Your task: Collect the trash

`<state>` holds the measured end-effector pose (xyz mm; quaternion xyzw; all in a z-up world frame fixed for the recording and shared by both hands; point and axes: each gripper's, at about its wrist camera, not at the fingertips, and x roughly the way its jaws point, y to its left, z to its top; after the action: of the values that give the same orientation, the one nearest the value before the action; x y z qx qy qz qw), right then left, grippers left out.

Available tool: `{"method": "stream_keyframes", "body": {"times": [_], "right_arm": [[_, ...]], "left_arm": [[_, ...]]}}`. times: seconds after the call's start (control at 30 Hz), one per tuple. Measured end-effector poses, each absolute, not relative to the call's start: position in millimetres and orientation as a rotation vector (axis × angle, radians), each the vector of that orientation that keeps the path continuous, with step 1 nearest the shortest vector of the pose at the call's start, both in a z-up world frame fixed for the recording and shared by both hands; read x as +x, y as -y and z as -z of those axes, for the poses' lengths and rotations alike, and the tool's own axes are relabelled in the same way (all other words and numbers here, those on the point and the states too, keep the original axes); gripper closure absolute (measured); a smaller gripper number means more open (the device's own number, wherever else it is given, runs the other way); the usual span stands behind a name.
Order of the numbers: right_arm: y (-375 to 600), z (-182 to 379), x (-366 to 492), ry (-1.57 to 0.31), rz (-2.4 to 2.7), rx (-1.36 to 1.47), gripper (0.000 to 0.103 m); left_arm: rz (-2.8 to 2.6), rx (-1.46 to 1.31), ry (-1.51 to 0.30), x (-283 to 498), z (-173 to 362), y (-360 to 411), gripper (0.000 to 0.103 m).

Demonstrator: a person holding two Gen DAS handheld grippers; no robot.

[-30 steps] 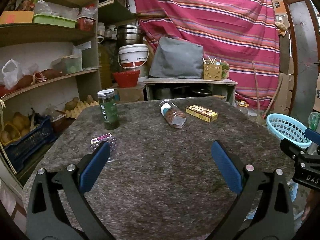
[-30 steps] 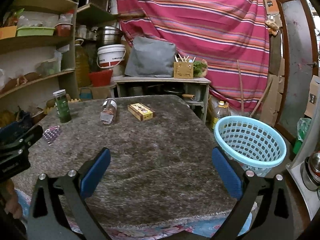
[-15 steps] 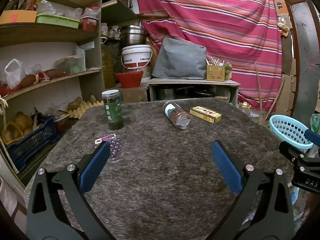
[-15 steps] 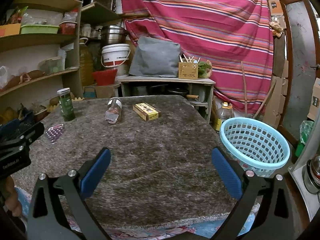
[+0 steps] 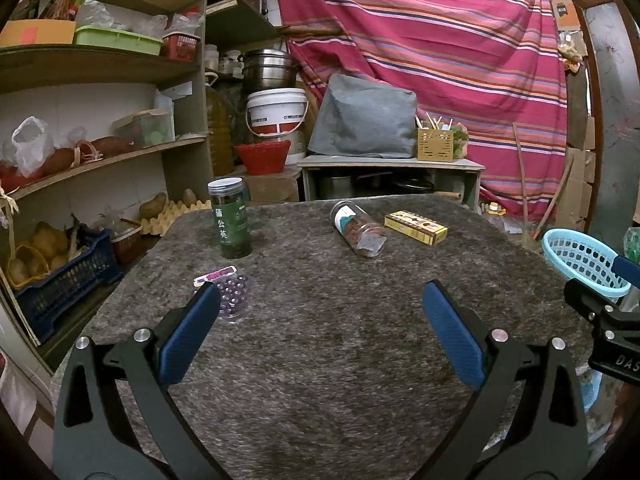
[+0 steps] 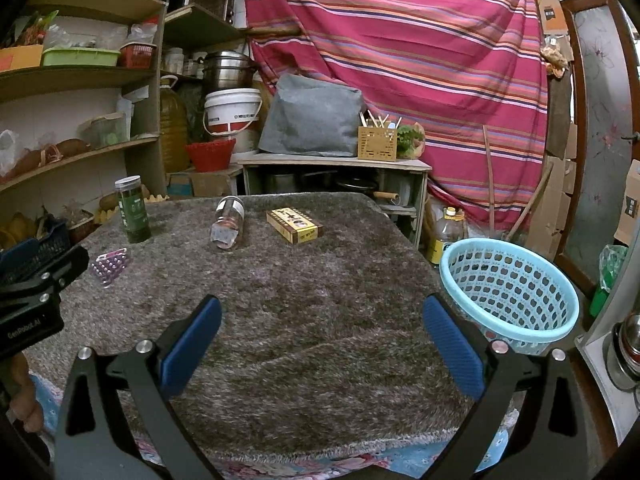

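Note:
On the grey shaggy table [image 5: 320, 340] lie a purple pill blister pack [image 5: 228, 294], an upright green jar [image 5: 231, 218], a clear jar on its side [image 5: 358, 229] and a yellow box [image 5: 415, 227]. My left gripper [image 5: 320, 300] is open and empty, its left finger just beside the blister pack. My right gripper [image 6: 320, 312] is open and empty over the table's near part. The right wrist view shows the blister pack [image 6: 109, 265], green jar [image 6: 132, 210], clear jar [image 6: 228, 222], yellow box [image 6: 294, 225] and a light blue basket [image 6: 508, 292] beside the table on the right.
Wooden shelves [image 5: 100, 152] with bags, boxes and a blue crate [image 5: 60, 280] stand left of the table. A low bench [image 5: 392, 168] with a grey bag stands behind it, before a striped curtain. The basket [image 5: 580, 260] shows at the right in the left wrist view.
Both grippers have moved slightly forward over the table; the objects look a little nearer. The jaws stay open and nothing has been picked up.

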<state>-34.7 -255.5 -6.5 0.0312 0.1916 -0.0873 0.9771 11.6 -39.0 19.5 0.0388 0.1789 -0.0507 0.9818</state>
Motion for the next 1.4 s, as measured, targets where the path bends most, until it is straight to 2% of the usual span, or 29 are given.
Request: {"method": "stream_keyframes", "body": {"times": [1.4], "right_arm": [[256.3,-2.6,-31.1,-0.367,0.155,0.047,0.004]], "left_arm": [[0.091,0.073,-0.351,11.8,-21.2,28.7,0.005]]}}
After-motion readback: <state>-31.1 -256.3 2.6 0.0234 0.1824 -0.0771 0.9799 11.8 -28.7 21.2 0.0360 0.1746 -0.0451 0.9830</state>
